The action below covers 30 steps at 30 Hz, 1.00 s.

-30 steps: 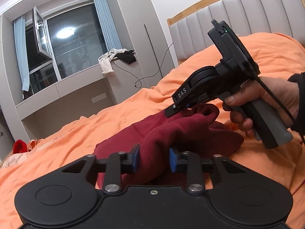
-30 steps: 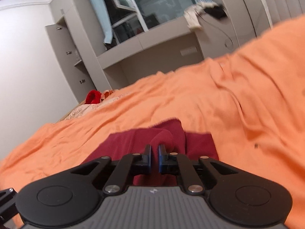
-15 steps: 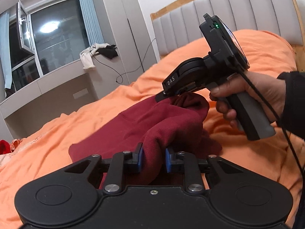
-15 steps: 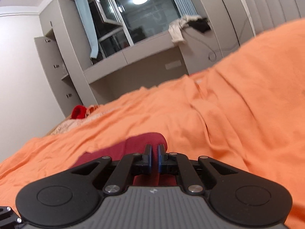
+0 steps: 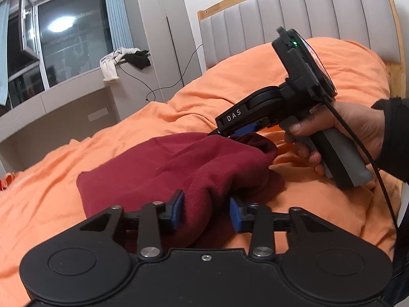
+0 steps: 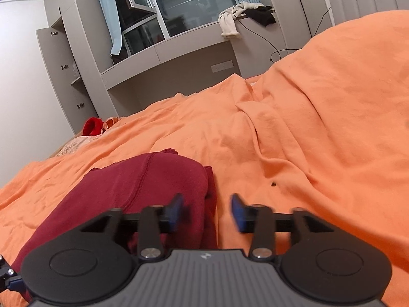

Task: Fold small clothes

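A dark red garment lies folded over on the orange bedcover. My left gripper is open, with a fold of the garment still lying between its blue pads. My right gripper is open too; the garment lies under and left of its left pad. In the left wrist view the right gripper sits at the garment's far right edge, held by a hand.
A padded grey headboard stands behind the bed. A grey window ledge holds a white cloth and a black cloth with a cable. A small red item lies at the bed's far left.
Both grippers have opened and let go of the red garment. The garment's top layer has been carried over and now lies folded flatter on the bed.
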Motion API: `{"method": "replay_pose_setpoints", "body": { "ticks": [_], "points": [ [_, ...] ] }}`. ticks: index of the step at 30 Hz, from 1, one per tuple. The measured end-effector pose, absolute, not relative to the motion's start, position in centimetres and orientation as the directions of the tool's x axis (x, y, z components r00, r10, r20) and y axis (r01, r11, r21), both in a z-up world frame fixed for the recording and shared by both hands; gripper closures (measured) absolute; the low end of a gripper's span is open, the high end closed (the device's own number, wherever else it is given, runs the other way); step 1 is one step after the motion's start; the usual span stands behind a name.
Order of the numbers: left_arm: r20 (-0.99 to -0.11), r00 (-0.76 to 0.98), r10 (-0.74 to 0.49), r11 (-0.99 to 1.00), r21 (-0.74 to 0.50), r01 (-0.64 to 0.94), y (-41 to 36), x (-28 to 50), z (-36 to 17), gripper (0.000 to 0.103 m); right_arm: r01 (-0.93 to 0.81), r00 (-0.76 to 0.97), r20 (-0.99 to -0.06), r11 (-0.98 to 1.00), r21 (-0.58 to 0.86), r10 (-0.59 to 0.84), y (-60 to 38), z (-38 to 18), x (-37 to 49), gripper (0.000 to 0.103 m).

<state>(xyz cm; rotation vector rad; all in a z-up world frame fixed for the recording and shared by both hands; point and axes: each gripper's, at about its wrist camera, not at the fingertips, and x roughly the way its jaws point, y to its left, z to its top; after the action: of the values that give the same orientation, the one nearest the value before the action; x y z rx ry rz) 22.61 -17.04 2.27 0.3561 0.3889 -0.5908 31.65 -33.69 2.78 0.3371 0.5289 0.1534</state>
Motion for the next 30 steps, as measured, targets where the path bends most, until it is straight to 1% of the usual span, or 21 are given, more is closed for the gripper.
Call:
{"method": "replay_pose_setpoints", "body": {
  "ticks": [1,3,4,5,6,8,10,12,13,14,17,20,23,26,29,30],
  "points": [
    [-0.446,0.762,-0.47,0.774,0.208,0.599,-17.0,22.6,2.2,0.056,-0.058,0.852,-0.47,0.935,0.351,0.229,-33.7,2.7,31.4,0.038],
    [-0.443,0.75,-0.49,0.77,0.182,0.611,-16.8,22.5,2.2,0.048,-0.058,0.855,-0.464,0.933,0.356,0.23,-33.9,2.5,31.0,0.025],
    [-0.444,0.739,-0.507,0.769,0.154,0.621,-16.5,22.6,2.4,0.043,-0.057,0.86,-0.455,0.93,0.363,0.23,-34.1,2.5,30.6,0.022],
    [-0.443,0.724,-0.528,0.769,0.113,0.63,-16.1,22.8,2.6,0.038,-0.057,0.865,-0.446,0.928,0.368,0.23,-34.2,2.5,30.3,0.016],
    [-0.439,0.709,-0.552,0.769,0.06,0.636,-15.6,23.0,3.0,0.036,-0.059,0.871,-0.435,0.926,0.372,0.23,-34.5,2.5,29.9,0.01],
    [-0.434,0.676,-0.596,0.766,-0.055,0.64,-14.5,23.7,3.7,0.028,-0.061,0.879,-0.419,0.926,0.372,0.226,-34.8,2.7,29.2,0.003],
    [-0.422,0.651,-0.631,0.761,-0.176,0.624,-13.2,24.6,4.4,0.023,-0.058,0.889,-0.406,0.931,0.361,0.213,-35.0,3.0,28.5,0.0],
    [-0.409,0.651,-0.64,0.766,-0.272,0.583,-12.0,25.5,5.0,0.015,-0.044,0.895,-0.404,0.938,0.344,0.19,-35.0,3.1,27.8,0.0],
    [-0.407,0.662,-0.629,0.777,-0.31,0.548,-11.5,26.0,5.3,0.006,-0.033,0.897,-0.404,0.94,0.34,0.178,-35.0,3.1,27.5,0.0],
    [-0.411,0.675,-0.613,0.79,-0.33,0.516,-11.0,26.4,5.6,0.001,-0.024,0.898,-0.405,0.939,0.342,0.17,-35.0,3.1,27.2,0.0],
    [-0.419,0.709,-0.568,0.82,-0.36,0.444,-10.0,27.4,6.1,0.001,-0.011,0.896,-0.411,0.935,0.354,0.166,-34.9,2.8,26.8,0.0],
    [-0.438,0.75,-0.495,0.864,-0.337,0.374,-9.4,28.2,6.2,0.001,-0.016,0.907,-0.387,0.932,0.362,0.166,-34.5,3.0,26.2,0.0],
    [-0.481,0.757,-0.442,0.887,-0.361,0.289,-8.4,29.3,5.6,0.001,-0.036,0.927,-0.338,0.935,0.354,0.163,-34.0,3.7,25.6,0.0],
    [-0.526,0.754,-0.394,0.898,-0.394,0.194,-6.9,30.2,4.7,0.001,-0.09,0.937,-0.291,0.94,0.33,0.192,-33.3,4.3,25.0,0.0],
    [-0.589,0.74,-0.325,0.915,-0.393,0.089,-5.9,31.3,3.8,0.001,-0.151,0.927,-0.296,0.95,0.272,0.232,-31.9,4.5,24.9,0.0],
    [-0.6,0.729,-0.329,0.91,-0.408,0.074,-5.3,31.5,3.3,0.0,-0.168,0.924,-0.3,0.956,0.241,0.237,-31.3,4.3,24.8,0.0]
  ]
}}
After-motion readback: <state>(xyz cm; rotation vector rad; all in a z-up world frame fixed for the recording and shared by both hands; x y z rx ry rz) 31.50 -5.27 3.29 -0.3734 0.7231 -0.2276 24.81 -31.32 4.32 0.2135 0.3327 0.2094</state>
